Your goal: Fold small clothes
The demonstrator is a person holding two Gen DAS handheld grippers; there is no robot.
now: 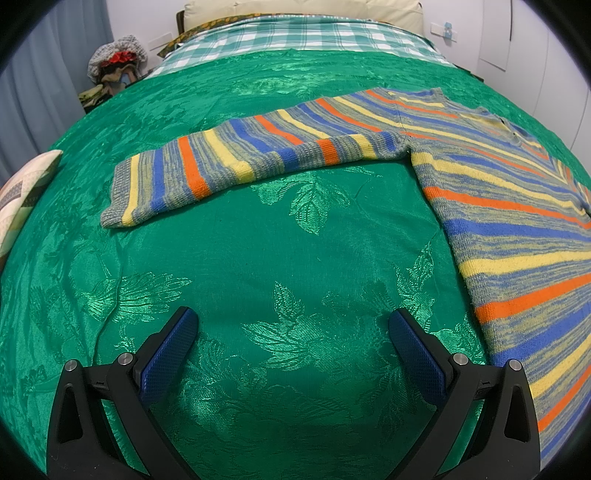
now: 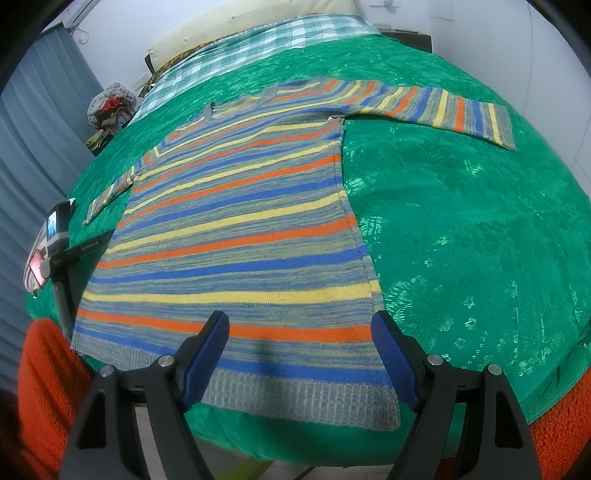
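A striped knit sweater (image 2: pixel 236 236) in blue, yellow, orange and grey lies flat and spread out on a green bedcover (image 2: pixel 461 229). In the left wrist view its left sleeve (image 1: pixel 221 162) stretches out to the left and its body (image 1: pixel 517 229) fills the right side. My left gripper (image 1: pixel 293 332) is open and empty above bare cover, in front of that sleeve. My right gripper (image 2: pixel 301 332) is open and empty just above the sweater's bottom hem (image 2: pixel 295 398), near its right corner. The right sleeve (image 2: pixel 443 107) reaches out to the far right.
A green checked sheet (image 1: pixel 303 35) and a cream pillow (image 1: pixel 295 9) lie at the bed's head. A pile of clothes (image 1: pixel 114 62) sits at the far left. A patterned cushion (image 1: pixel 22 192) lies at the left edge. The left gripper's handle with a phone (image 2: pixel 51 240) shows at left. Orange blanket (image 2: pixel 44 387) hangs at the bed's near edge.
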